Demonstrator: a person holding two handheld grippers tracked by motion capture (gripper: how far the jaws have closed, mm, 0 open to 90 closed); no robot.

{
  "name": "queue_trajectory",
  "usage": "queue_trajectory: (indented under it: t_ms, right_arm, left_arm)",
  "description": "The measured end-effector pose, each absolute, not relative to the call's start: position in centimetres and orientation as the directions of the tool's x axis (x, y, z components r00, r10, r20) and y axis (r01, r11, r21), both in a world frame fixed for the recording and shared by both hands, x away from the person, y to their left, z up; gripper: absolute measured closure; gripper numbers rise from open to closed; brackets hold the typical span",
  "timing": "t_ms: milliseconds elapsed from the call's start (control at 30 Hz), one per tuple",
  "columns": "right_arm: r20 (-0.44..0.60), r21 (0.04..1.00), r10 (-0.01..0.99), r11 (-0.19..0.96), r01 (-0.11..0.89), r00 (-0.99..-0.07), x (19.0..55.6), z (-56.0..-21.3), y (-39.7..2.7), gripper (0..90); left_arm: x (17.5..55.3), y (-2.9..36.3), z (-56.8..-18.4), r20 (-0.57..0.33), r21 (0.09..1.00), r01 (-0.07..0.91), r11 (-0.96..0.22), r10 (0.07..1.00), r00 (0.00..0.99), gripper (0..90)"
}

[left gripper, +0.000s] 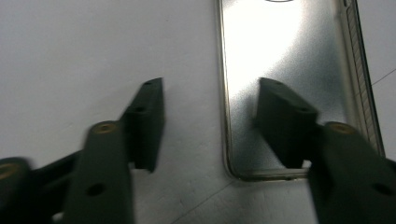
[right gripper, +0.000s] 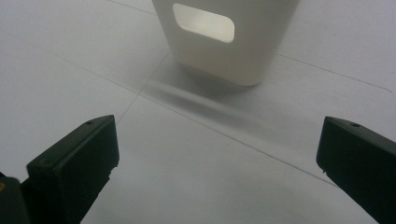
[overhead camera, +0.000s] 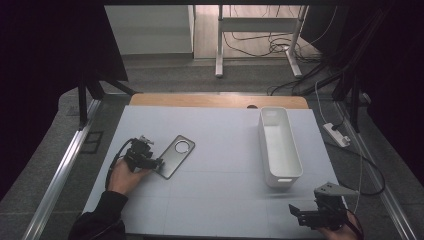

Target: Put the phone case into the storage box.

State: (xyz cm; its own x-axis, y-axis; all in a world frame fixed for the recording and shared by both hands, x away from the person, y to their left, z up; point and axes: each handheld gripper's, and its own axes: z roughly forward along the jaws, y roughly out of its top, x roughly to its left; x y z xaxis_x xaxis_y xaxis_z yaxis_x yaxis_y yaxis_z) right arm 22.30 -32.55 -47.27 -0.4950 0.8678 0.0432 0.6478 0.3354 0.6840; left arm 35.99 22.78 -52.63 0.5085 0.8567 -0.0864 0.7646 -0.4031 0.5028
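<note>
A grey metallic phone case (overhead camera: 175, 156) with a round camera hole lies flat on the white table (overhead camera: 215, 145), left of centre. My left gripper (overhead camera: 157, 163) is open at the case's near end. In the left gripper view one jaw hovers over the case (left gripper: 280, 70) and the other over bare table left of its edge, with my left gripper (left gripper: 210, 126) straddling that edge. A long white bin (overhead camera: 279, 145) stands right of centre. My right gripper (overhead camera: 300, 212) is open near the front right corner, facing the bin's end wall (right gripper: 224, 37) with its handle cut-out.
A wooden strip (overhead camera: 215, 101) runs along the table's far edge. A power strip (overhead camera: 336, 134) and cables lie on the floor to the right. Metal rails (overhead camera: 60, 170) flank the table. A desk frame (overhead camera: 257, 35) stands beyond.
</note>
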Motion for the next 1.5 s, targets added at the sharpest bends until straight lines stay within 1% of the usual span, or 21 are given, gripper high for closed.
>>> queue_trajectory:
  t_ms: [33,67,133,200,233,300,500,633,767,867,1067,1167,1300,1500]
  right_arm:
    - [0.043,0.683,0.868,0.335,0.648,-0.495,22.3,-47.3,-32.5,0.0]
    - [0.043,0.683,0.868,0.336,0.648,-0.495,22.3,-47.3,-32.5,0.0]
    - [0.043,0.682,0.869,0.336,0.650,-0.494,22.3,-47.3,-32.5,0.0]
    - [0.042,0.681,0.869,0.336,0.650,-0.493,22.3,-47.3,-32.5,0.0]
    - [0.043,0.680,0.869,0.337,0.651,-0.494,22.3,-47.3,-32.5,0.0]
    - [0.041,0.680,0.868,0.338,0.650,-0.494,22.3,-47.3,-32.5,0.0]
    - [0.041,0.680,0.868,0.339,0.650,-0.495,22.3,-47.3,-32.5,0.1]
    - [0.038,0.681,0.868,0.340,0.648,-0.496,22.3,-47.3,-32.5,0.1]
    - [0.039,0.683,0.867,0.340,0.646,-0.497,22.3,-47.3,-32.5,0.2]
    - [0.036,0.683,0.868,0.341,0.646,-0.496,22.2,-47.2,-32.5,0.2]
    - [0.037,0.685,0.866,0.342,0.644,-0.499,22.2,-47.3,-32.5,0.2]
    - [0.037,0.685,0.866,0.341,0.644,-0.499,22.2,-47.2,-32.5,0.2]
    - [0.037,0.686,0.866,0.342,0.642,-0.500,22.2,-47.2,-32.5,0.2]
    - [0.036,0.686,0.865,0.343,0.642,-0.501,22.2,-47.2,-32.5,0.2]
  left_arm:
    - [36.0,22.8,-52.6,-0.097,0.502,0.769,-0.396,0.857,0.505,54.4]
    - [36.0,22.9,-52.6,-0.107,0.500,0.773,-0.391,0.857,0.504,61.0]
    - [36.0,22.8,-52.5,-0.134,0.497,0.779,-0.382,0.853,0.504,70.0]
    - [36.0,22.7,-52.5,-0.162,0.494,0.786,-0.372,0.849,0.503,81.3]
    - [36.1,22.7,-52.5,-0.171,0.493,0.791,-0.362,0.851,0.496,81.3]
    - [36.1,22.9,-52.6,-0.176,0.494,0.799,-0.342,0.861,0.478,86.1]
    - [36.1,23.0,-52.6,-0.184,0.501,0.798,-0.335,0.860,0.476,88.8]
    - [35.9,23.1,-52.7,-0.175,0.513,0.789,-0.338,0.859,0.482,89.2]
    - [35.8,23.2,-52.8,-0.193,0.521,0.790,-0.324,0.856,0.479,89.3]
    - [35.6,23.1,-52.6,-0.188,0.529,0.784,-0.323,0.857,0.480,89.3]
    - [34.8,23.1,-51.8,-0.180,0.580,0.755,-0.306,0.856,0.485,89.3]
    - [34.4,23.1,-51.5,-0.200,0.594,0.747,-0.297,0.846,0.495,89.3]
    - [33.7,23.1,-51.1,-0.194,0.623,0.728,-0.287,0.845,0.498,89.3]
    - [32.7,23.0,-50.3,-0.219,0.666,0.701,-0.256,0.831,0.512,89.2]
